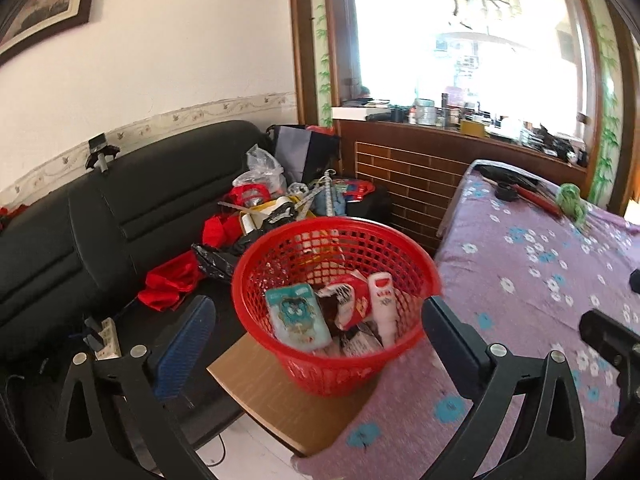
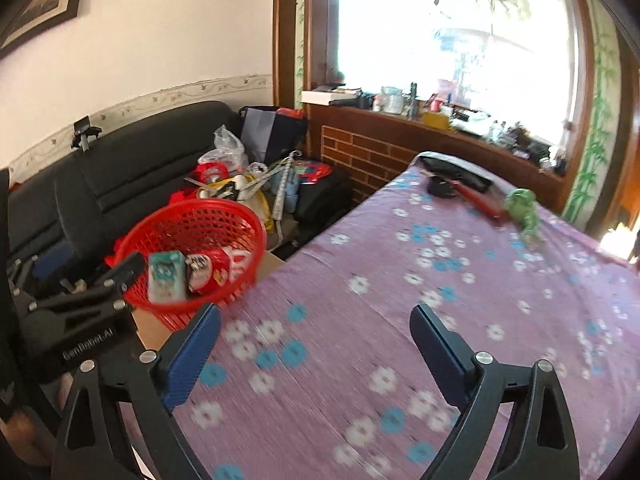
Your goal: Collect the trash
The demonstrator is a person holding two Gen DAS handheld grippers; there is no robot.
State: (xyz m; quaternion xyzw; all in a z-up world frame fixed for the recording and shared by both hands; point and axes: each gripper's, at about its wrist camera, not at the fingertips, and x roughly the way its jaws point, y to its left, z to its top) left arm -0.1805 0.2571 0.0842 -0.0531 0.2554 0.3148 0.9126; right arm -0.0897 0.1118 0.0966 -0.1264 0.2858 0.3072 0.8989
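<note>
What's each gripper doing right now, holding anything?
Left gripper: open, holding nothing, in front of the red basket.
Right gripper: open, holding nothing, over the floral cloth.

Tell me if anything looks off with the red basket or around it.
The red basket sits near the corner of a brown board, tilted rather than level. Behind it, clutter is heaped on the black sofa. Nothing has spilled from the basket.

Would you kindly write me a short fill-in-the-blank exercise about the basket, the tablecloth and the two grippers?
1. The mesh basket holding the wrappers is coloured ____.
2. The tablecloth is purple with a pattern of ____.
3. The basket stands on a wooden board next to a black ____.
4. The left gripper and the right gripper both hold ____.

Missing words: red; flowers; sofa; nothing
</note>
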